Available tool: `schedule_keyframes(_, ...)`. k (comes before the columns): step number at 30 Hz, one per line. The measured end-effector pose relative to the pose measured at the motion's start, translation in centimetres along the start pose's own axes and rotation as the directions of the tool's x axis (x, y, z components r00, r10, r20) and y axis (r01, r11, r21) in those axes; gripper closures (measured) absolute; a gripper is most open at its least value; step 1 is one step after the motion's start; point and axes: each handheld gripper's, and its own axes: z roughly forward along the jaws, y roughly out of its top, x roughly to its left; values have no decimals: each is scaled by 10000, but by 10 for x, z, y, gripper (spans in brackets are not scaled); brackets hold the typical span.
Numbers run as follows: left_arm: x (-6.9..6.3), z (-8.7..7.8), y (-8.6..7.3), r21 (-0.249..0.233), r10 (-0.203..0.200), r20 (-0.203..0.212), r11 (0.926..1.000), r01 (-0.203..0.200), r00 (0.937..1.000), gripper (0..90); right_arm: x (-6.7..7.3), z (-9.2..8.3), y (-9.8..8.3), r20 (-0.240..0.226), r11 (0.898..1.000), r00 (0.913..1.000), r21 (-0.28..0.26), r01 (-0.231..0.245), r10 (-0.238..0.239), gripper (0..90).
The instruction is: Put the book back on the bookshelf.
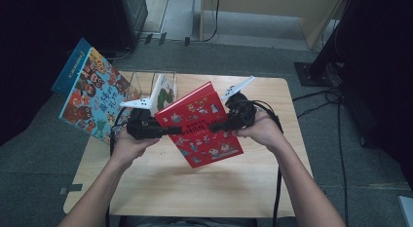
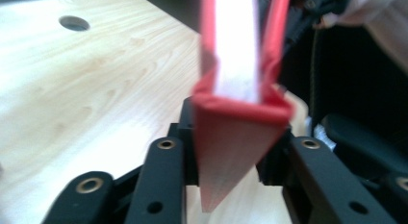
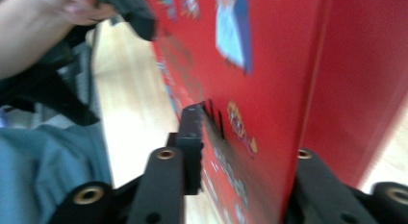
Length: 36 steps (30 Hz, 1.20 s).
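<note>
While a red picture book [image 1: 204,123] hangs tilted in mid-air above the near half of the wooden table [image 1: 195,183], the handover between two hand-held grippers looks half done, with setting it down by the blue picture book [image 1: 87,93] leaning at the table's far left edge apparently left. The left gripper [image 1: 168,131], held level at the book's left edge, has its jaws clamped on a corner. The right gripper [image 1: 219,124], level at the right edge, straddles the cover, jaws apparently loosened.

The red book [image 3: 288,65] hides the right gripper's far jaw.
</note>
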Motion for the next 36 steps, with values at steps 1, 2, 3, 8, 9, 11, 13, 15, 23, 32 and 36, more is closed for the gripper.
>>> schedule_keyframes(1,-3,0,2,60,138,44,9999,-139,9999,733,-1,0,-1,254,10000,9997,-54,-33,34,651)
schedule_keyframes(2,-4,-1,3,48,237,61,9997,-237,9997,750,-3,1,-1,274,9999,9995,-106,-123,125,631)
schedule_keyframes(3,-6,-2,4,5,336,98,9994,-336,9994,762,-3,0,-1,292,9997,9995,-191,-126,132,622)
schedule_keyframes(8,-9,-5,10,190,943,-45,9954,-942,9955,770,-3,0,-6,242,9976,9997,-698,-5,22,618)
schedule_keyframes(9,-9,-5,10,202,980,-61,9950,-979,9952,771,-3,0,-6,208,9973,9998,-733,11,4,617)
schedule_keyframes(11,-11,-6,11,411,1278,-161,9910,-1270,9917,772,-3,1,-8,172,9971,9999,-759,7,6,619)
schedule_keyframes(13,-11,-5,10,605,1511,-224,9869,-1495,9883,771,-4,4,-10,118,9973,9999,-735,36,-28,623)
schedule_keyframes(15,-11,-3,8,843,1796,-271,9806,-1768,9834,771,-5,7,-13,74,9976,10000,-688,-59,64,623)
schedule_keyframes(23,-11,-1,8,1343,2153,-211,9683,-2107,9763,772,-6,12,-22,101,9975,9995,-642,-291,298,620)
schedule_keyframes(32,-11,1,8,1925,2287,-191,9561,-2209,9733,776,-10,16,-37,-11,9954,9984,-773,-567,567,620)
schedule_keyframes(36,-14,-1,6,2045,2347,-176,9523,-2263,9719,790,-15,14,-47,13,9915,9969,-1041,-777,783,629)
